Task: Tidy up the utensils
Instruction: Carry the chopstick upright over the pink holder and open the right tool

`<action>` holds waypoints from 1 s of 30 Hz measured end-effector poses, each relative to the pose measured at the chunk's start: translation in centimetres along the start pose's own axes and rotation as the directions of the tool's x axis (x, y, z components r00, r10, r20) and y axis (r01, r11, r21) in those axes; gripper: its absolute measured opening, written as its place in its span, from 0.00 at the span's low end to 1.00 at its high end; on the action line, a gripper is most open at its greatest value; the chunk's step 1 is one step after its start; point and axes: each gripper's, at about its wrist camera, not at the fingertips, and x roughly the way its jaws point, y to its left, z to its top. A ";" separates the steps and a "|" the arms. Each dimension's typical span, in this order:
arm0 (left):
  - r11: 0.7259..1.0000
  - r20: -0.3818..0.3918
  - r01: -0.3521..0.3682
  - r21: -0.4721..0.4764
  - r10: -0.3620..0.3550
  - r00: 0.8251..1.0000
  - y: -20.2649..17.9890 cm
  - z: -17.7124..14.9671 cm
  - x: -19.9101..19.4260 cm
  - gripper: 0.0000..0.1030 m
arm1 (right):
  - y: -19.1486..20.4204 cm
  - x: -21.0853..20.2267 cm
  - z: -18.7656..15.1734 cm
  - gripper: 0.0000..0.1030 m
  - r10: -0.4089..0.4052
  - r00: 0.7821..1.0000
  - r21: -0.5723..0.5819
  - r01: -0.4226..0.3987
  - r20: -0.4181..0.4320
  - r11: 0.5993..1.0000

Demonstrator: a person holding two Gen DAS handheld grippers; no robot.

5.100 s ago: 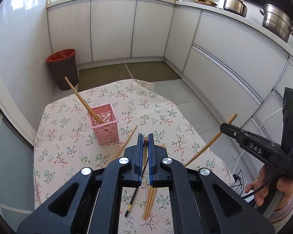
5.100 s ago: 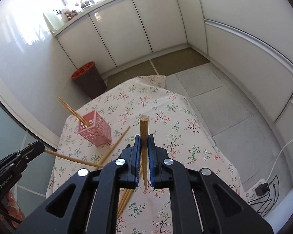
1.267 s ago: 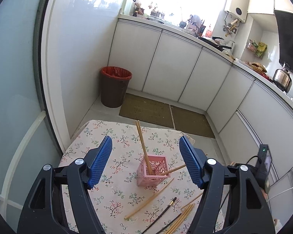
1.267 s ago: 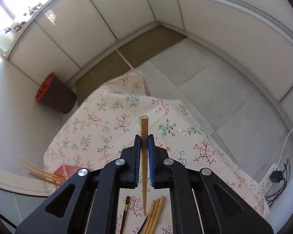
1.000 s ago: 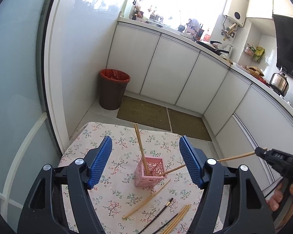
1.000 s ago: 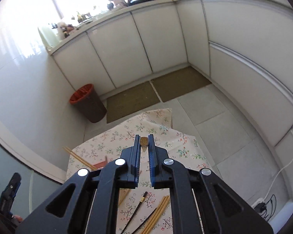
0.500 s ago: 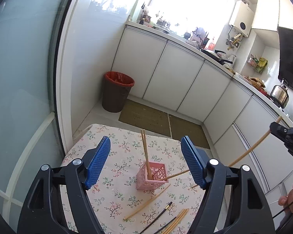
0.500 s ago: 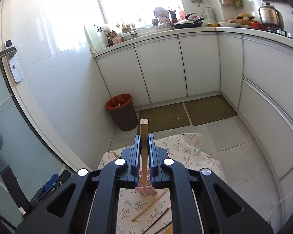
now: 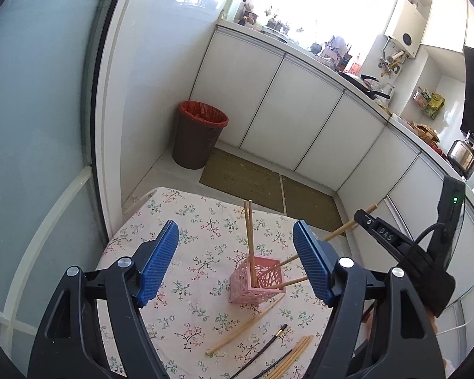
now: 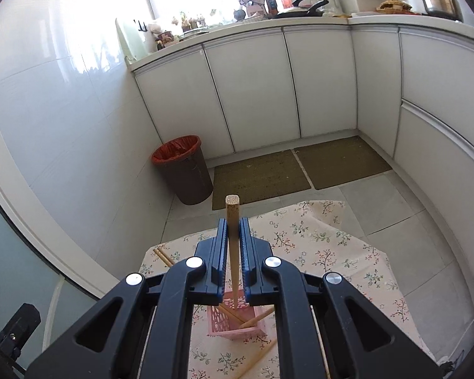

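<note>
Right wrist view: the right gripper (image 10: 233,260) pinches a wooden chopstick (image 10: 232,230) between its blue pads, the stick's blunt end poking up past the fingertips and its thin end reaching down into the pink basket (image 10: 237,327) below. Two more chopsticks lean inside that basket, and another lies on the flowered cloth of the desk (image 10: 347,252) just in front of it.

Left wrist view: the left gripper (image 9: 237,263) hangs above the desk (image 9: 180,287) with its fingers spread wide and nothing between them. Framed in the gap, the pink basket (image 9: 257,287) stands upright on the cloth, with a pair of chopsticks (image 9: 249,237) rising almost straight from its near-left corner and further sticks slanting out to the right. On the cloth nearer the camera lie one pale loose chopstick (image 9: 246,325), two black chopsticks (image 9: 262,355) and a small bundle of wooden ones (image 9: 295,355). At the right edge, the right gripper (image 9: 368,218) comes in from the side, holding its chopstick (image 9: 338,233) angled down toward the basket.

A brown bin with a red liner (image 9: 199,139) stands on the floor against the white cabinets (image 9: 300,120) beyond the desk.
</note>
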 end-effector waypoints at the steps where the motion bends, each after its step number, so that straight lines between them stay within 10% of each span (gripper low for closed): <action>1: 1.000 -0.002 -0.005 0.002 0.005 1.000 0.0 -0.1 0.1 0.69 | 0.2 0.4 -0.3 0.11 0.000 1.000 -0.009 0.000 -0.016 1.000; 9: 1.000 -0.001 -0.021 0.020 0.021 1.000 -0.6 -0.5 0.4 0.75 | 1.8 -2.8 -1.3 0.19 -0.019 0.999 -0.121 0.023 0.032 0.992; 21: 0.992 0.006 -0.055 0.110 0.054 0.999 -3.0 -1.4 0.3 0.89 | -3.3 -7.6 -3.0 0.67 -0.086 0.993 -0.049 0.090 0.077 0.995; 30: 0.956 -0.158 -0.052 0.287 0.101 0.982 -5.5 -5.0 4.9 0.93 | -11.3 -9.7 -6.6 0.93 -0.100 0.995 0.080 0.102 -0.021 0.992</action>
